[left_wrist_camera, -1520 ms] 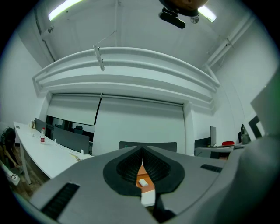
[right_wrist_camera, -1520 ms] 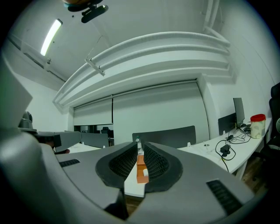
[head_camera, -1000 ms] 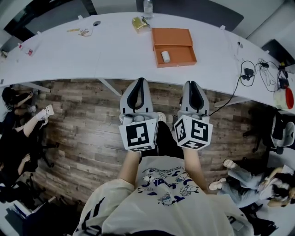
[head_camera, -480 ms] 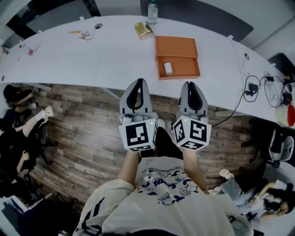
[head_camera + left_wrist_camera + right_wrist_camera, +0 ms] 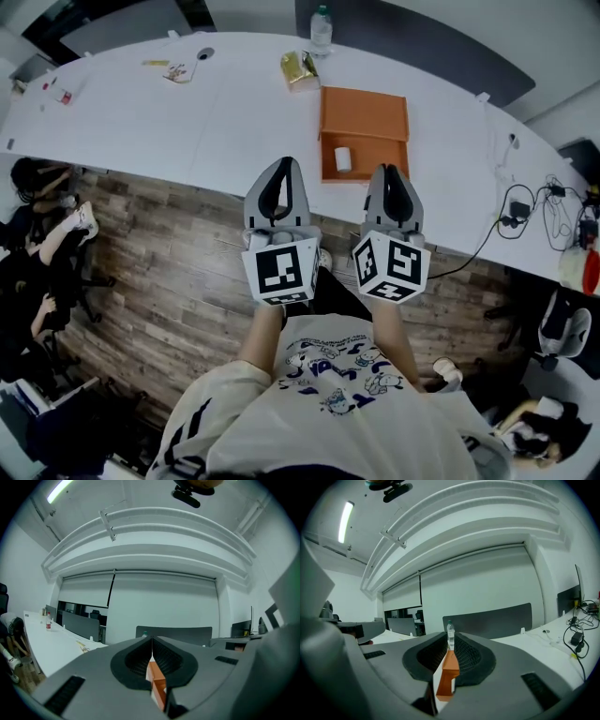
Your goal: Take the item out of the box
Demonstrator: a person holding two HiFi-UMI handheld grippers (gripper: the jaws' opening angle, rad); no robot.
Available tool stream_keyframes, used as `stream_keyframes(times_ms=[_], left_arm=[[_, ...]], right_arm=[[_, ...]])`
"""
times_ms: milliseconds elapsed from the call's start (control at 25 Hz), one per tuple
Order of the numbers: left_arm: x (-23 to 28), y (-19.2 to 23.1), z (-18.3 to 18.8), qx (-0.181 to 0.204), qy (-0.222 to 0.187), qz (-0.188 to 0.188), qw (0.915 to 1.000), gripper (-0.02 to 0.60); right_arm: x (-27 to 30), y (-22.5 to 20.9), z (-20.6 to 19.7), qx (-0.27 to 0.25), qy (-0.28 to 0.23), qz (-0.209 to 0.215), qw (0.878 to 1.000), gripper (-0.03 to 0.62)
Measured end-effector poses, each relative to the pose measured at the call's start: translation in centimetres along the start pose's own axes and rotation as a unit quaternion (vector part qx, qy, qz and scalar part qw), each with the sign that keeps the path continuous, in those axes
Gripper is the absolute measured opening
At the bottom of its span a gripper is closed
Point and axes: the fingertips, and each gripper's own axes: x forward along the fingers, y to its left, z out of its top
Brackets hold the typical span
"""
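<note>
a long white table [image 5: 141, 122] curves across the far side of the head view, over a dark wood-plank floor [image 5: 159, 253]. the print on the person's pale shirt [image 5: 333, 366] is too small to read. an open orange box [image 5: 364, 117] lies on the table to the right of centre, its lid folded flat to the far side. compared with a second ago, the table and box are much nearer the grippers, whose tips now overlap the table's near edge in the head view. the left gripper [image 5: 284, 161] is to the left of the box and the right gripper [image 5: 390, 169] is just near its near right corner; each carries a cube with black-and-white square markers. both have their jaws pressed together and grip nothing, and each gripper's view shows only a sliver of the orange box through the slit. a clear water bottle [image 5: 322, 28] stands beyond the box, and a yellow packet [image 5: 300, 67] lies to its far left. the small white item [image 5: 343, 158] lies in the left part of the box's tray.
</note>
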Motion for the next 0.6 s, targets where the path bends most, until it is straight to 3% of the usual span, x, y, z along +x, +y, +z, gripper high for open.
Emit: stream_keyframes(times_ms=[600], left_arm=[[6.0,0.2,-1.4,-0.006,0.014,0.027,0.9995,0.02]], right_arm=[[6.4,-1.7,-1.4,-0.004,0.039,0.035,0.999,0.063]])
